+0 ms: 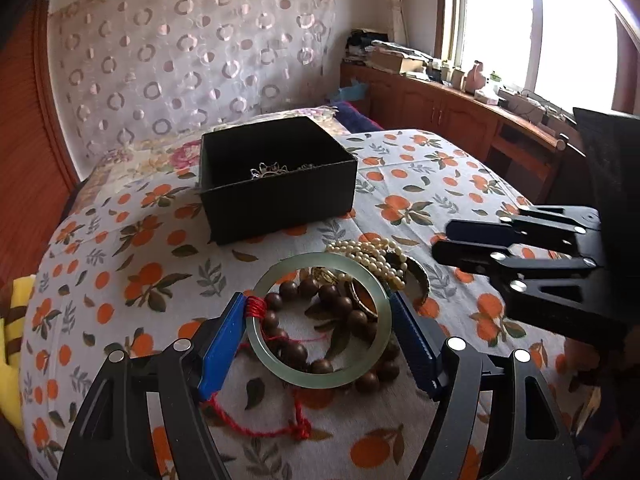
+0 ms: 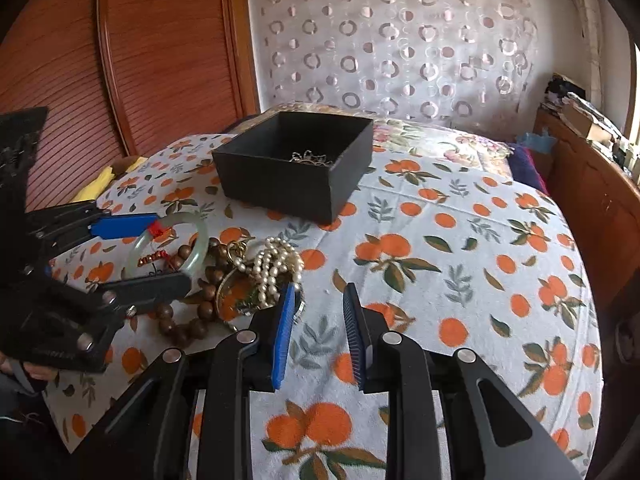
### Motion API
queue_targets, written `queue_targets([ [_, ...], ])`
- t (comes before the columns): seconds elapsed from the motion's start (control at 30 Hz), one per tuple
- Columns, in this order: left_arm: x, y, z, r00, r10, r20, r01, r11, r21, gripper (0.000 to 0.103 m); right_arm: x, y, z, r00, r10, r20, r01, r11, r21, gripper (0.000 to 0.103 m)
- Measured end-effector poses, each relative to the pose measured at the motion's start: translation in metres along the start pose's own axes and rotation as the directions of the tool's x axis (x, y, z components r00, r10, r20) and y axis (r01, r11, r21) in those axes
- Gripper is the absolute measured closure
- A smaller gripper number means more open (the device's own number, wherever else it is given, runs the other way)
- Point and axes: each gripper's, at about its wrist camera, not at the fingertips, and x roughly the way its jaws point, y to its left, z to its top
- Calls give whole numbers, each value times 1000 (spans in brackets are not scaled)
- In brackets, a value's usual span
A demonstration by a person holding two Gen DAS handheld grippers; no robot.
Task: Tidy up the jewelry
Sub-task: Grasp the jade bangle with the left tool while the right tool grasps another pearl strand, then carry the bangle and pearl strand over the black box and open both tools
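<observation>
A pale green jade bangle (image 1: 372, 356) with red thread wound on it sits between my left gripper's (image 1: 320, 312) blue pads, which touch both its sides; it looks tilted up off the bed in the right wrist view (image 2: 198, 254). Under it lie brown wooden beads (image 1: 320, 292), a pearl strand (image 1: 372, 256) and a gold ring piece (image 1: 362, 296). The black open box (image 1: 280, 200) with silver jewelry (image 1: 266, 170) stands further back. My right gripper (image 2: 320, 304) is open and empty, just right of the pearls (image 2: 276, 264).
Everything lies on a bed with an orange-print sheet (image 2: 460, 260). A wooden cabinet (image 1: 460, 112) with clutter runs under the window at right. A red cord (image 1: 260, 428) trails toward me. A yellow cloth (image 2: 98, 182) lies at the bed's left edge.
</observation>
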Motion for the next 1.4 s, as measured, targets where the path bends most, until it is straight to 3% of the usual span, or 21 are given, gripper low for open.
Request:
queue_targets([
  [0.37,-22,5,-6,999,-19,43,20,1000,-21,34,31,4,25,995,68,-76,-66,998,21,76],
  [0.67,-27,10,-8,998,-26,55,28,999,-35,34,44,0,26,986,116,-122,-109,992,60,76],
  [0.73,-27,11,-9,998,-26,55,28,999,-38,34,44,3,26,985,120,-124,-115,992,49,85],
  [0.8,-28,12,-9,998,-27,55,29,999,-39,34,41,6,26,989,100,-109,-97,995,31,93],
  [1.0,-29,14,-9,998,-23,59,26,999,-43,34,26,11,34,993,101,-58,-101,995,10,97],
  [1.4,-34,17,-9,997,-15,76,19,999,-51,34,-23,22,66,991,120,63,-117,992,-46,97],
])
